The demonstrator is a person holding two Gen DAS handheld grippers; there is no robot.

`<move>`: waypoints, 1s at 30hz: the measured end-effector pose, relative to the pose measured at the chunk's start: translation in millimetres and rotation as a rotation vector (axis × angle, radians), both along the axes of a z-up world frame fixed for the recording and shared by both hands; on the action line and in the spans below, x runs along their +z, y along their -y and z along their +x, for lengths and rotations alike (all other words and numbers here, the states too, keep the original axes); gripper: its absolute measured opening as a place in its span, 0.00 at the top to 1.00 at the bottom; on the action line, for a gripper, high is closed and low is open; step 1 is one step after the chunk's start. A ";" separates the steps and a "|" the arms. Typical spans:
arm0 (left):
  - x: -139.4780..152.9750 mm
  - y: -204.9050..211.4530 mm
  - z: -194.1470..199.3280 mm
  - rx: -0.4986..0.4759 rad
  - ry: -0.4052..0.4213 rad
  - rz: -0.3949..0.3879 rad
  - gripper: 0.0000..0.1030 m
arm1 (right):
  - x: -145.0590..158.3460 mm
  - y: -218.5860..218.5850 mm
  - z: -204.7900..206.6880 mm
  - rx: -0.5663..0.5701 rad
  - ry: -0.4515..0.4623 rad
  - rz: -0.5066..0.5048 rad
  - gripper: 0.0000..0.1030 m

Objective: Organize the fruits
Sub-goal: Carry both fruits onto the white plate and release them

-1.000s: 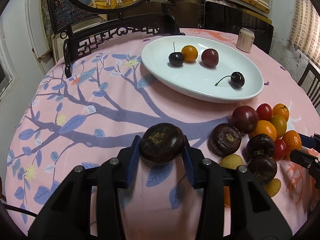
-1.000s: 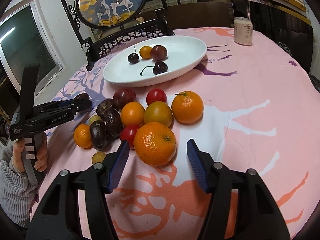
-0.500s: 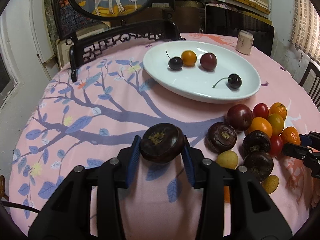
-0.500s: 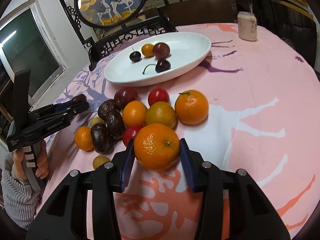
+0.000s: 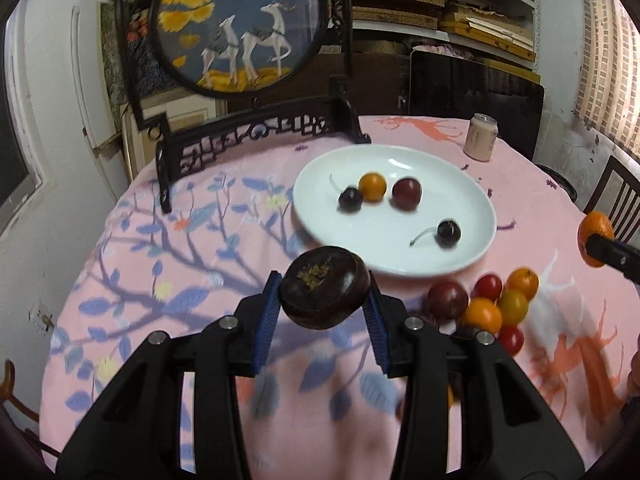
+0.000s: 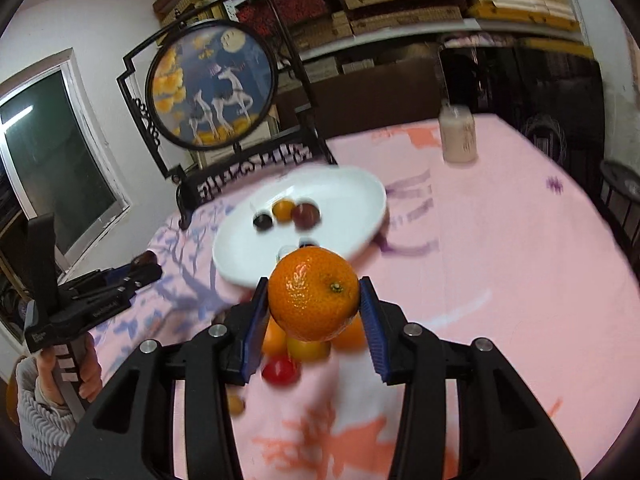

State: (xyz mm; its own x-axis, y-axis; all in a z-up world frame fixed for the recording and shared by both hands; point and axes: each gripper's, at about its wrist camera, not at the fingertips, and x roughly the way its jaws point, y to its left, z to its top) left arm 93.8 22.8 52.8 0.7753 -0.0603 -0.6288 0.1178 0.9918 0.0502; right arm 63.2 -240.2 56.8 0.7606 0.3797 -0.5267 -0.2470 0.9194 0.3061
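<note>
The left gripper (image 5: 324, 304) clamps one dark brown fruit (image 5: 324, 286), held above the cloth just short of the white plate (image 5: 472, 208). The right gripper (image 6: 314, 300) clamps one mandarin (image 6: 313, 293), raised nearer than the plate's front rim. Beside the plate lies a pile of loose fruits (image 5: 486, 306), six visible. On the plate sit four: two dark cherries (image 5: 448, 233), one small orange fruit (image 5: 372, 187), one dark red fruit (image 5: 407, 193). Beyond the plate stands one pale jar (image 5: 481, 142).
</note>
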 end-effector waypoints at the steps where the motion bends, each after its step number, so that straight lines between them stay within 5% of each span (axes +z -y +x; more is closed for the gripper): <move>1: 2.1 5.0 7.6 -0.005 0.003 0.005 0.60 | 5.7 -3.7 7.4 0.004 0.008 -0.007 0.57; 6: -2.6 32.3 54.8 -0.027 -0.027 -0.008 0.60 | 14.0 -25.0 56.5 0.020 0.002 -0.012 0.57; 11: -28.4 43.8 90.8 -0.007 -0.080 0.018 0.59 | -22.6 -45.2 112.1 0.019 -0.098 -0.078 0.57; 15: -35.5 39.8 102.2 0.000 -0.094 -0.004 0.39 | -43.5 -44.3 132.7 -0.005 -0.140 -0.109 0.56; 20: -33.6 37.0 100.1 -0.002 -0.092 -0.021 0.33 | -34.7 -36.0 123.1 -0.009 -0.081 -0.091 0.42; 30: -35.5 32.8 59.4 -0.011 -0.070 -0.004 0.24 | -19.1 -16.7 83.4 -0.021 -0.032 0.001 0.41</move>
